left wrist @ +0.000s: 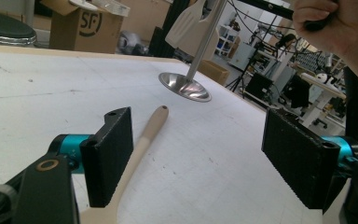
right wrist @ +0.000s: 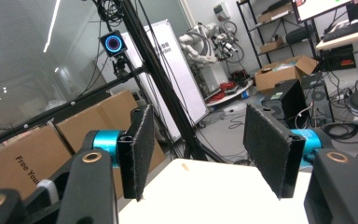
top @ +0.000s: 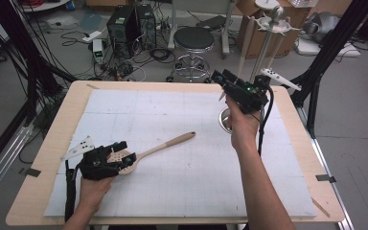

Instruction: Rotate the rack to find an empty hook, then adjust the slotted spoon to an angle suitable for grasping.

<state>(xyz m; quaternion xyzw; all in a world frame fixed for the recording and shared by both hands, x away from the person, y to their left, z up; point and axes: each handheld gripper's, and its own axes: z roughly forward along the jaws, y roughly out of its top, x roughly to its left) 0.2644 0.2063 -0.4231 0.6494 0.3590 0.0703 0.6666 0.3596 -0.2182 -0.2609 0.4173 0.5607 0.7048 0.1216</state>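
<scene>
A wooden slotted spoon (top: 165, 143) lies on the white mat, handle pointing to the far right. Its head sits at my left gripper (top: 124, 153), low on the mat's left. In the left gripper view the spoon (left wrist: 150, 129) runs along the left jaw, and the left gripper (left wrist: 200, 154) is open with its pads wide apart. My right gripper (top: 222, 76) is held in the air beside a metal utensil stand (top: 268, 43), whose round base (top: 225, 120) rests on the mat. The right gripper (right wrist: 205, 144) is open and empty, aimed across the room.
The white mat (top: 196, 182) covers a wooden table (top: 38, 167). White spatulas (top: 280, 78) hang from the stand. A stool (top: 193, 40), computer towers (top: 129, 24) and black frame poles (top: 330, 48) stand behind the table.
</scene>
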